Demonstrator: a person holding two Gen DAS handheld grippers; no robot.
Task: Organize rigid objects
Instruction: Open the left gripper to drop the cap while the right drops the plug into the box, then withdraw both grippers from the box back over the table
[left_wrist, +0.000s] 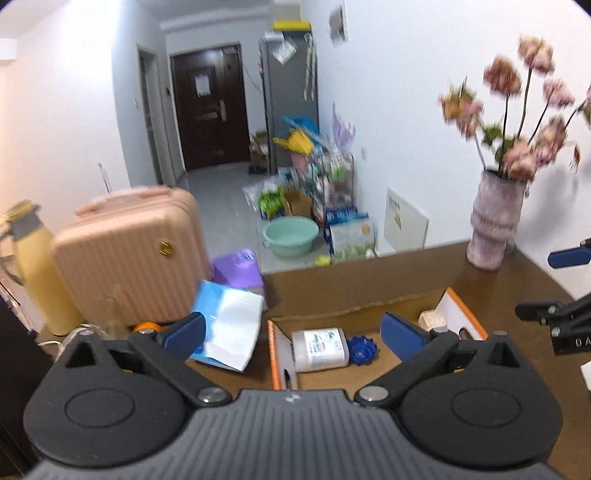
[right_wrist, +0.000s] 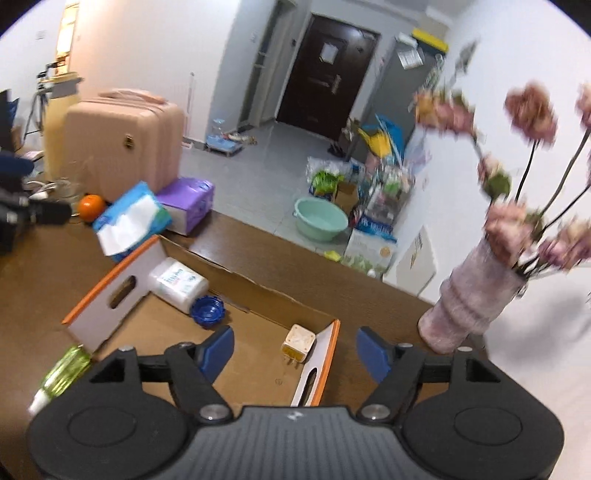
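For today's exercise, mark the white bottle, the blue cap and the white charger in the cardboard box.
white bottle (left_wrist: 320, 350): left wrist view, on its label.
blue cap (left_wrist: 362, 350): left wrist view, on its top face.
white charger (right_wrist: 298, 346): right wrist view, on its upper face.

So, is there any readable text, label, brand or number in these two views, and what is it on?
"DA": white letters on the right gripper, cut off at the frame edge.
White bottle in the cardboard box: printed label, too blurred to read.
Tissue pack: print unreadable.
Notice on the dark door: too small.
Floor packages: blurred.

Left gripper (left_wrist: 291, 332) and right gripper (right_wrist: 295, 354) both gape, fingers empty.
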